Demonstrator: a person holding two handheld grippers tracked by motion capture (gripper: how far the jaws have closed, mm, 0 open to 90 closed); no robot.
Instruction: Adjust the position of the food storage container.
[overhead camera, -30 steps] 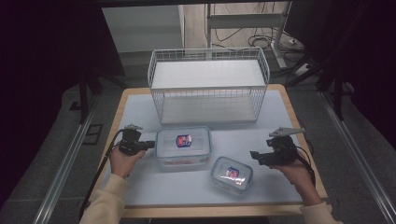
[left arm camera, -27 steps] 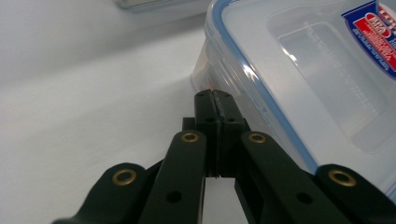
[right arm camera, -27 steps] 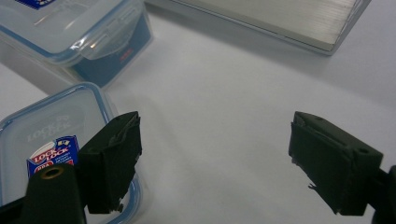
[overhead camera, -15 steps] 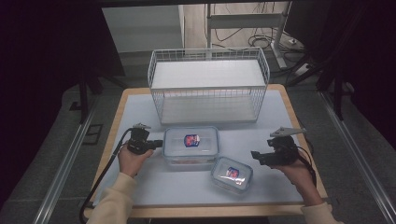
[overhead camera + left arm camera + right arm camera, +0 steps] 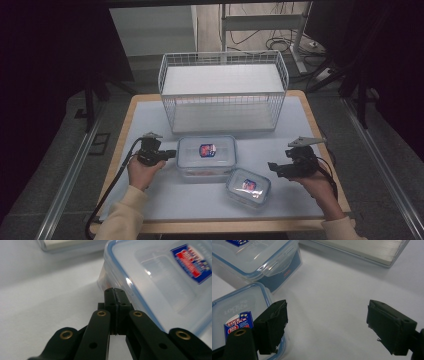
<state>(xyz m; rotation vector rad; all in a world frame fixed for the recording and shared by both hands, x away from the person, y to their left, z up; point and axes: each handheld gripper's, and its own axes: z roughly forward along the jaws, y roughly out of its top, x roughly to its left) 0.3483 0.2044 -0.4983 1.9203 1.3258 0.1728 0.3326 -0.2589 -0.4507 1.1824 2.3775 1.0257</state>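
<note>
Item: my left gripper point(image 5: 169, 153), jaws pressed together, touched large container point(image 5: 207, 155) at its left end; right gripper point(image 5: 272, 166) spread wide.

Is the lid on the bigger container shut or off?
Shut: the larger container has its lid seated flat, and the right gripper view shows a side flap folded down.

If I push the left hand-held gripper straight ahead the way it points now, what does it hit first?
Most likely the large lidded container: the left hand-held gripper, jaws shut, points at its near side wall just below the lid rim. The tips look almost against it, though the exact gap is unclear.
</note>
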